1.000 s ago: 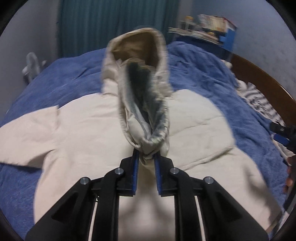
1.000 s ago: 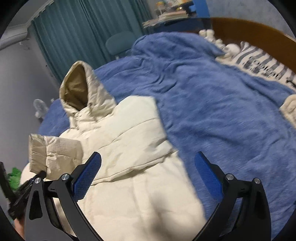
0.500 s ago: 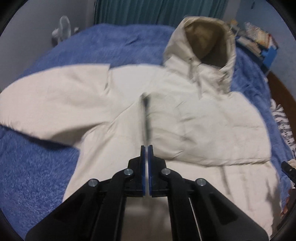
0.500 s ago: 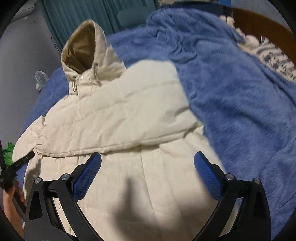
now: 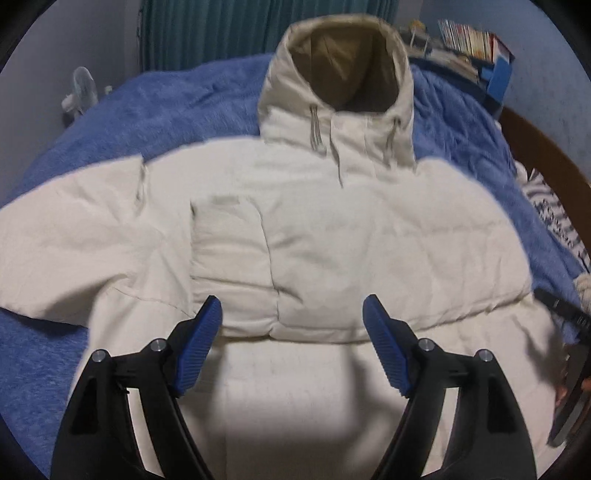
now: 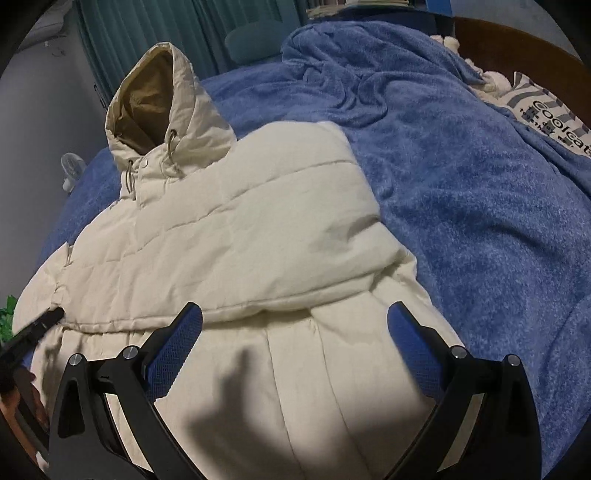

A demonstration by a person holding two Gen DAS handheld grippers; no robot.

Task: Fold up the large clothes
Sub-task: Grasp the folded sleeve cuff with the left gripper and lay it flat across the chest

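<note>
A cream hooded puffer jacket lies face up on a blue bed, its hood at the far end. One sleeve is folded across the chest; the other sleeve lies spread out to the left. My left gripper is open and empty above the jacket's lower body. In the right wrist view the jacket fills the left half, with the folded sleeve across it. My right gripper is open and empty above the hem area.
A blue fleece blanket covers the bed. A striped pillow and a wooden headboard are at the right. A small fan and teal curtains stand beyond the bed. A bookshelf is at far right.
My left gripper held the sleeve cuff raised, laid it across the chest, let go and opened. The right gripper stayed open and moved in over the jacket.
</note>
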